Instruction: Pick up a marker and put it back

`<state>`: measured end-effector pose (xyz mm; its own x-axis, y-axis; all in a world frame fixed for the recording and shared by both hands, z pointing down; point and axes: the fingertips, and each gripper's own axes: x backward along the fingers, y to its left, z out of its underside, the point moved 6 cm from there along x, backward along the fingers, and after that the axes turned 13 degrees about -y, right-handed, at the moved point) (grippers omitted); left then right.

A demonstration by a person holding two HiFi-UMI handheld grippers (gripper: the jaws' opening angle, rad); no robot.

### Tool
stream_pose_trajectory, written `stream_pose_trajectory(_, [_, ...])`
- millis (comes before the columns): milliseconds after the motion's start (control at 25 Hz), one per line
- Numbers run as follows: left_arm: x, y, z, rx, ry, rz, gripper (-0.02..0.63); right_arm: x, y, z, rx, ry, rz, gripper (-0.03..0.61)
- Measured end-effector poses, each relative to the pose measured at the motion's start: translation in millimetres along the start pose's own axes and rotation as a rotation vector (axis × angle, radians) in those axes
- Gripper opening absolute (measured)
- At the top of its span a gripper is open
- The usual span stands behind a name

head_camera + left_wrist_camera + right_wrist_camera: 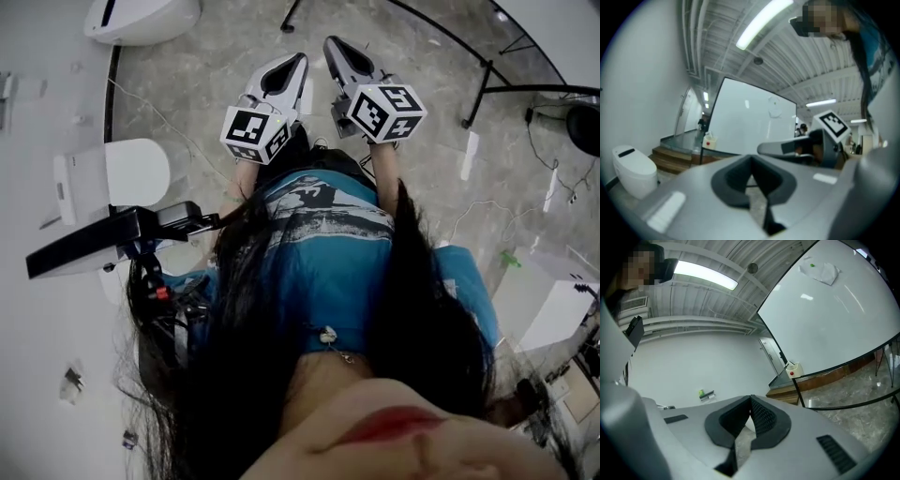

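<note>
Head view: the left gripper (298, 62) and right gripper (332, 45) hang side by side at 12 o'clock. Left gripper view: jaws clenched on nothing. Right gripper view: jaws clenched, empty. What look like markers (707, 395) sit on the white wall (684, 366) at 9 o'clock, well apart from the jaws.

White ceramic toilet (141, 19) cut off by top edge of head view. Small green-and-grey items on wall (707, 394) too small to be identified. Floor below largely hidden by long dark hair (234, 319).

A teal printed shirt (328, 248), with grey left tongs (292, 67) and right tongs (337, 52) bearing black-and-white cubes (255, 133).
</note>
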<state>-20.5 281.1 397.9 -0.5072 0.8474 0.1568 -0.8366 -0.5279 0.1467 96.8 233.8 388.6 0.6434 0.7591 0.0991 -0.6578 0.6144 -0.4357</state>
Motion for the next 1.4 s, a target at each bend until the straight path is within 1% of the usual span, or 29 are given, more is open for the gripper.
stream_pose_trajectory(120, [8.3, -7.6, 1.1, -0.009, 0.004, -0.023, 0.002, 14.2, 3.2, 1.4, -0.001, 0.003, -0.008, 0.011])
stream_pose_trajectory(200, [9.1, -8.2, 2.6, -0.014, 0.0, -0.023, 0.002, 19.0, 3.9, 4.2, 0.007, 0.001, -0.004, 0.011])
stream_pose_trajectory(440, [31.2, 33.6, -10.5, -0.007, -0.012, -0.003, 0.002, -9.8, 41.6, 22.6, 0.033, 0.006, 0.014, 0.011])
stream_pose_trajectory(600, [23.5, 31.5, -14.4, -0.023, -0.005, 0.029, 0.002, -7.5, 40.7, 18.6, 0.032, -0.002, 0.033, 0.011])
stream_pose_trajectory(800, [19.2, 32.6, -17.1, -0.034, -0.018, 0.04, 0.002, -6.9, 40.1, 18.8, 0.054, -0.007, 0.038, 0.011])
stream_pose_trajectory(1400, [16.9, 27.4, -13.3, -0.005, -0.022, 0.056, 0.002, 2.0, 37.9, 15.8, 0.077, -0.001, 0.066, 0.011])
